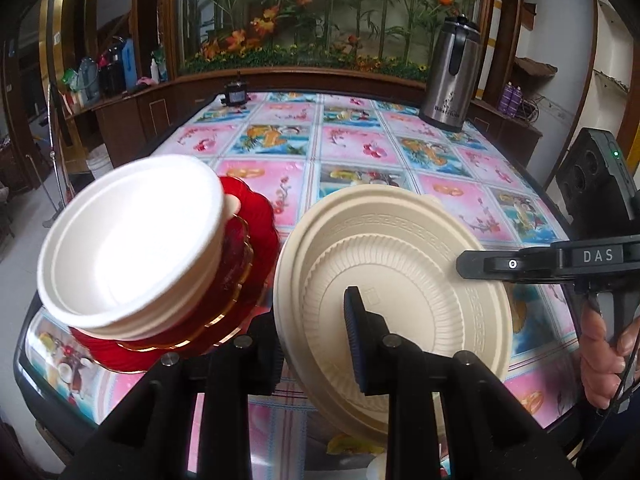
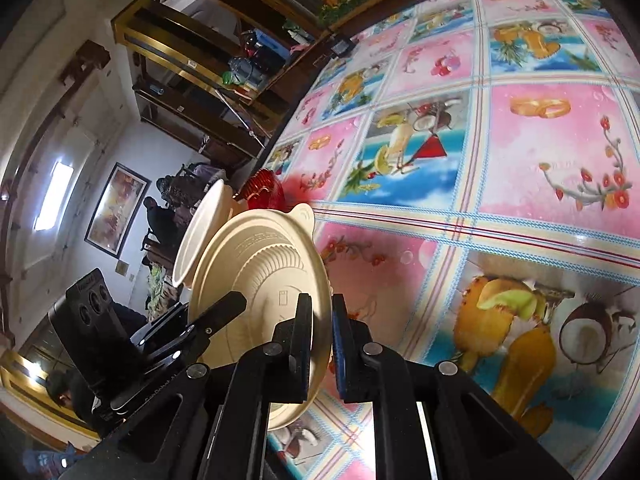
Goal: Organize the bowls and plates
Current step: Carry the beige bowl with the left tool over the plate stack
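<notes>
A cream plastic plate [image 1: 400,264] is held tilted above the table between both grippers. My left gripper [image 1: 316,340] has one finger on each side of its near rim, with a visible gap. My right gripper [image 2: 322,344] is shut on the plate's rim [image 2: 260,272]; in the left wrist view its finger [image 1: 500,265] lies over the right rim. To the left, a stack of white bowls [image 1: 132,240] stands on red plates [image 1: 248,264]; it also shows in the right wrist view [image 2: 208,228].
The table [image 1: 360,144] has a pink and blue patterned cloth. A steel thermos jug [image 1: 452,76] stands at the far right and a small dark object [image 1: 236,94] at the far edge. The table's left edge is close to the bowl stack.
</notes>
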